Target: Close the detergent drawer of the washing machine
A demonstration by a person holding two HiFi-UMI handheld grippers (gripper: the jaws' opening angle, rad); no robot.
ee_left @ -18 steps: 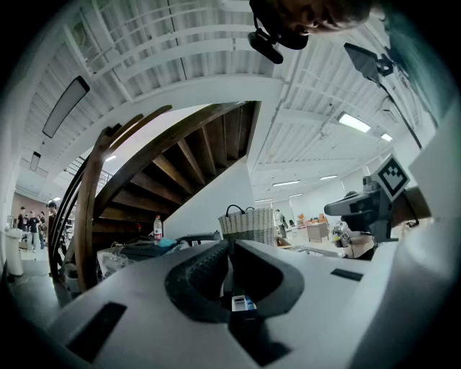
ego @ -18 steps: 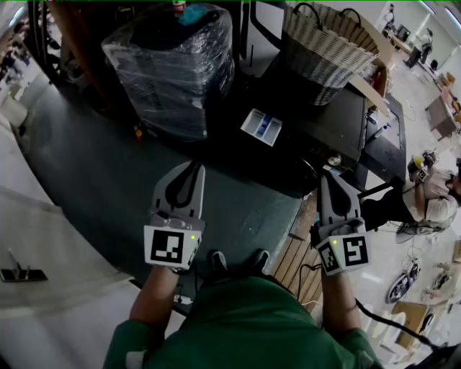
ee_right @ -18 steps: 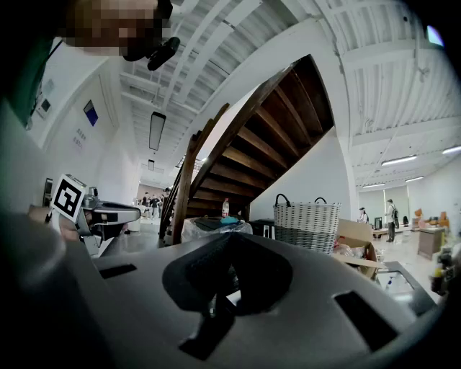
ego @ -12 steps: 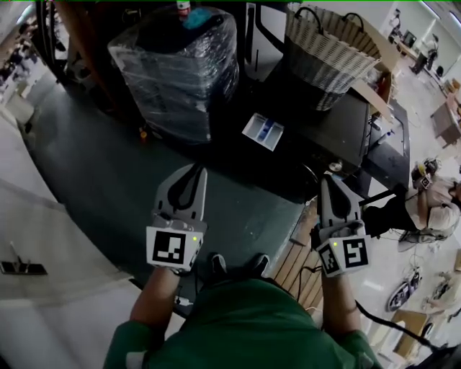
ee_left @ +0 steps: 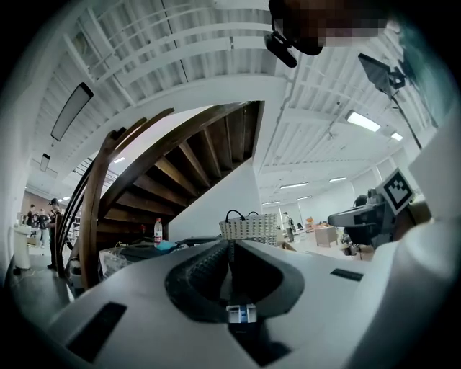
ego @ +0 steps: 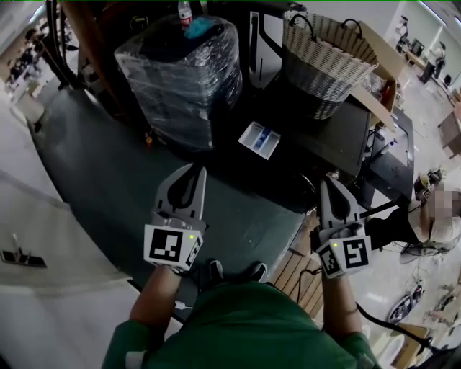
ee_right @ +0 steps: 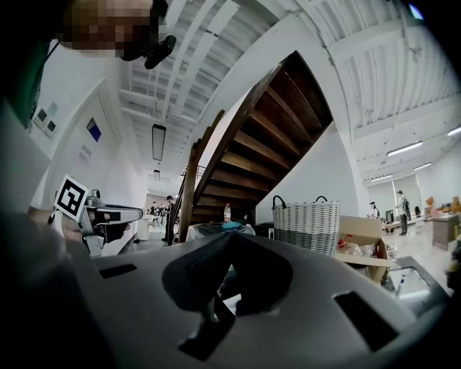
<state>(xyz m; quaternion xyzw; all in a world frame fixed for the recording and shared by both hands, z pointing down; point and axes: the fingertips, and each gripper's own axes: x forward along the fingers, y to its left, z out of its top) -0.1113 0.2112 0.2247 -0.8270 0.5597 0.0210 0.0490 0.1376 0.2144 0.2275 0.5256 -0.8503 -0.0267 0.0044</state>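
Left gripper (ee_left: pixel 229 246): jaws together at the tips, nothing between them. Right gripper (ee_right: pixel 229 236): jaws likewise closed, tips meeting, nothing held. Both are held side by side at about waist height and pointed forward, well apart from each other, marker cubes facing the head camera.

Detergent drawer (ego: pixel 259 139): white with blue compartments, standing out from the front of the black washing machine (ego: pixel 346 137), i.e. open. It lies ahead of both grippers, roughly between their lines, well apart from either; no contact.

Wicker basket (ego: pixel 324 50) with dark handles sits on the machine's top, toward its far edge. Left of the machine stands a bulky load wrapped in clear plastic film (ego: pixel 184 72), with a bottle (ego: pixel 185 11) on top of it. Dark green floor mat (ego: pixel 101 180) runs under the left gripper. Wooden staircase (ee_right: pixel 274 137) rises behind the machine, seen in both gripper views. Person's dark shoes (ego: pixel 214 270) are at the mat's near edge.
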